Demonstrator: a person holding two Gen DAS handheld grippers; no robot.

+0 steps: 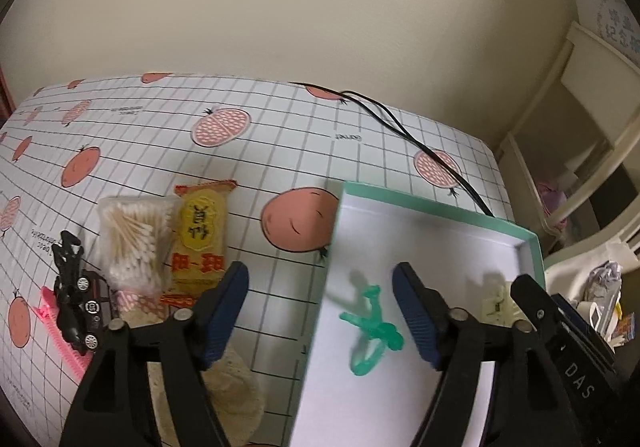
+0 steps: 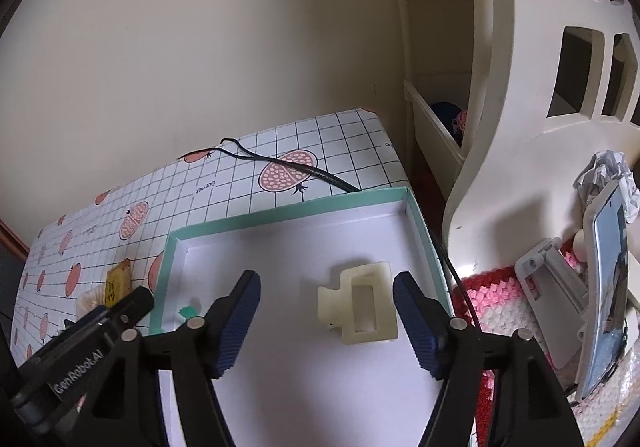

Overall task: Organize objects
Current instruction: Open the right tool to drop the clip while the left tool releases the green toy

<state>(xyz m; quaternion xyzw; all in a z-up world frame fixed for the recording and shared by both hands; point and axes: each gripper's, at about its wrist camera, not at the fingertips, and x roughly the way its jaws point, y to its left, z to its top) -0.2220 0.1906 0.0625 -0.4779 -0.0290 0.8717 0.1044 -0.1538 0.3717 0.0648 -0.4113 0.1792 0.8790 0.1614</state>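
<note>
In the left wrist view, the left gripper (image 1: 320,311) is hanging with its jaws spread wide and nothing between them, straddling the left wall of the box (image 1: 334,243) at lower centre. Just inside that wall, a green figure (image 1: 374,327) is lying on the white floor, blurred, thin-limbed and translucent, so it looks freshly dropped; the step in hand is probably filling the box one item at a time. Waiting at lower left are the cotton swabs (image 1: 134,239), a yellow snack (image 1: 200,239), a toy car (image 1: 86,307), a black figure (image 1: 68,267) and a pink comb (image 1: 60,331), all crowded together. The next move is likely calling for a swing left and a clean pinch on one of them. In the right wrist view, the right gripper (image 2: 326,315) is also standing open and empty over the box, with a cream hair clip (image 2: 360,307) lying flat on the floor between its fingers, seemingly untouched.
</note>
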